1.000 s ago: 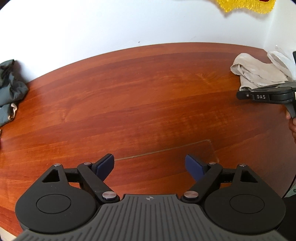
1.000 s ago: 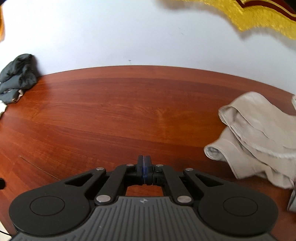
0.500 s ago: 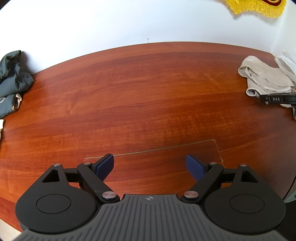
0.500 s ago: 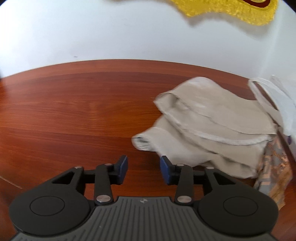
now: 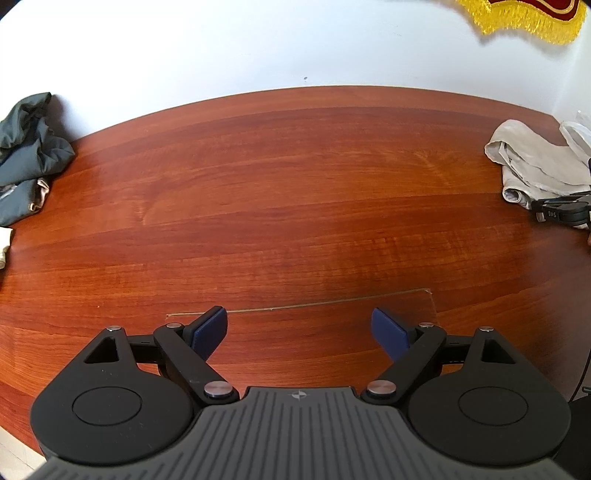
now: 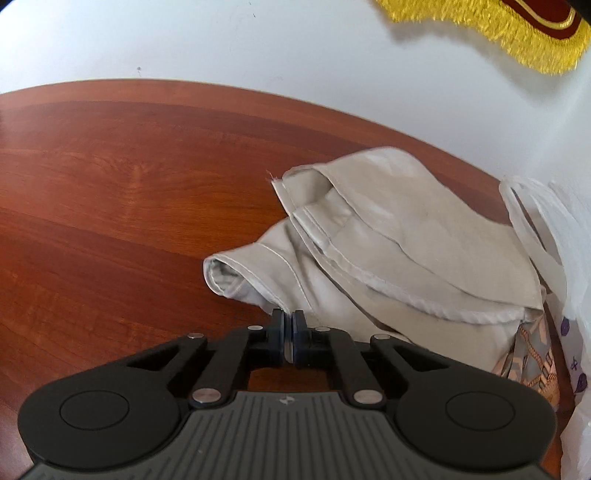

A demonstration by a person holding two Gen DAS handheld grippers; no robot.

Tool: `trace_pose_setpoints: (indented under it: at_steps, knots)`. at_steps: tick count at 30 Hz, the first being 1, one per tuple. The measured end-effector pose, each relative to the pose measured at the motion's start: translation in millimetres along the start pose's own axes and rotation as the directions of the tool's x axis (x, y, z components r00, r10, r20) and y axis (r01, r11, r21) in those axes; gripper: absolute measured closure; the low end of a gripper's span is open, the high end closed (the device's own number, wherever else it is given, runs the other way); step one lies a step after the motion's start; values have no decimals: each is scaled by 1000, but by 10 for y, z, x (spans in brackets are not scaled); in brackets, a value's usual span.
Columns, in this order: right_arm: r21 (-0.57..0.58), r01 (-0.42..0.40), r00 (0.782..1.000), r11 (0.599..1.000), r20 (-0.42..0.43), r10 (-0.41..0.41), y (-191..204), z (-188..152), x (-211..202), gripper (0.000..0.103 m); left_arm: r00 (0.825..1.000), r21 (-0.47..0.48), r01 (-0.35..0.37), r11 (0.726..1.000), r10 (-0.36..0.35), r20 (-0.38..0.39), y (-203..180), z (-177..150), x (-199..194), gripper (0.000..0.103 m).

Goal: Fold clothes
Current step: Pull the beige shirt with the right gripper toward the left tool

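Beige garment (image 6: 388, 236) lies crumpled at the right end of the wooden table (image 6: 110, 192), close to the white wall (image 6: 221, 40). Right gripper (image 6: 288, 325) has its jaws pressed nearly together at the garment's near edge, just under a rolled, tube-like opening; a thin bit of pale cloth seems to sit between the pads, though the view does not show for certain how much is caught. Left gripper (image 5: 300, 332) hangs over bare wood with its jaws spread wide, blue pads (image 5: 208, 332) well apart, nothing between them. A faint straight seam (image 5: 295, 307) in the tabletop runs just ahead of its fingertips. Garment surface: smooth, slightly shiny fabric, stitched hems showing, folded over itself in several loose layers with one hemmed flap on top. Touching its right side: a patterned cloth (image 6: 532, 354) in tan and grey, partly tucked under it, and a white plastic bag (image 6: 554, 236) with handles against the wall. These crowd the garment's far side; the side toward the table's middle is free. At the opposite, left end of the table sits a dark green bundle of clothing (image 5: 29, 155), well apart from both grippers. A gold-fringed red banner (image 6: 517, 26) hangs on the wall above.
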State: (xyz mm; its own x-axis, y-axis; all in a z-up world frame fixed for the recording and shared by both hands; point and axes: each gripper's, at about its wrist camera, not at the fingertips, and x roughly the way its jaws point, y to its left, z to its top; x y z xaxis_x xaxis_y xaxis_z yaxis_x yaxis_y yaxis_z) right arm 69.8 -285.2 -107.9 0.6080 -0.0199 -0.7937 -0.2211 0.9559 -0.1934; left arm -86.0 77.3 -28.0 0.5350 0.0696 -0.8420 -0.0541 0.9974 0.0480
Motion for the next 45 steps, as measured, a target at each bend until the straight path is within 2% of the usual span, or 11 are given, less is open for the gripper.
trace_pose_setpoints:
  at_steps: [8, 12, 17, 23, 28, 33, 39, 41, 44, 45]
  knots:
    - [10, -104, 993, 995, 54, 103, 434, 180, -336, 100, 1000, 15, 28, 999, -28, 13, 221, -10, -17, 16]
    - [28, -171, 983, 985, 75, 168, 796, 302, -551, 100, 999, 42, 46, 998, -47, 25, 416, -11, -58, 16]
    - [25, -263, 961, 965, 92, 259, 1397, 459, -824, 100, 997, 87, 65, 994, -69, 44, 846, 1, -139, 16]
    - [-21, -390, 917, 920, 77, 391, 2275, 601, -1144, 100, 994, 131, 96, 987, -103, 48, 1335, -56, -123, 17]
    - [-64, -503, 861, 862, 43, 506, 3074, 662, -1407, 100, 991, 165, 112, 980, -122, 47, 1671, -126, -87, 17]
    - [-109, -593, 802, 798, 2, 597, 3766, 696, -1673, 100, 992, 221, 97, 970, -113, 59, 1946, -230, -74, 18]
    - [-154, -661, 746, 734, -36, 664, 4344, 692, -1957, 100, 995, 254, 91, 963, -101, 25, 2233, -402, -35, 18]
    - [-159, -669, 740, 726, -50, 671, 4451, 680, -1988, 99, 995, 258, 90, 962, -95, 8, 2319, -471, -23, 18]
    - [-163, -668, 742, 726, -63, 667, 4469, 654, -2011, 85, 996, 254, 89, 963, -87, -18, 2435, -576, -20, 18]
    - [-166, -665, 744, 728, -64, 665, 4453, 639, -2025, 74, 996, 251, 90, 964, -87, -25, 2467, -601, -17, 18]
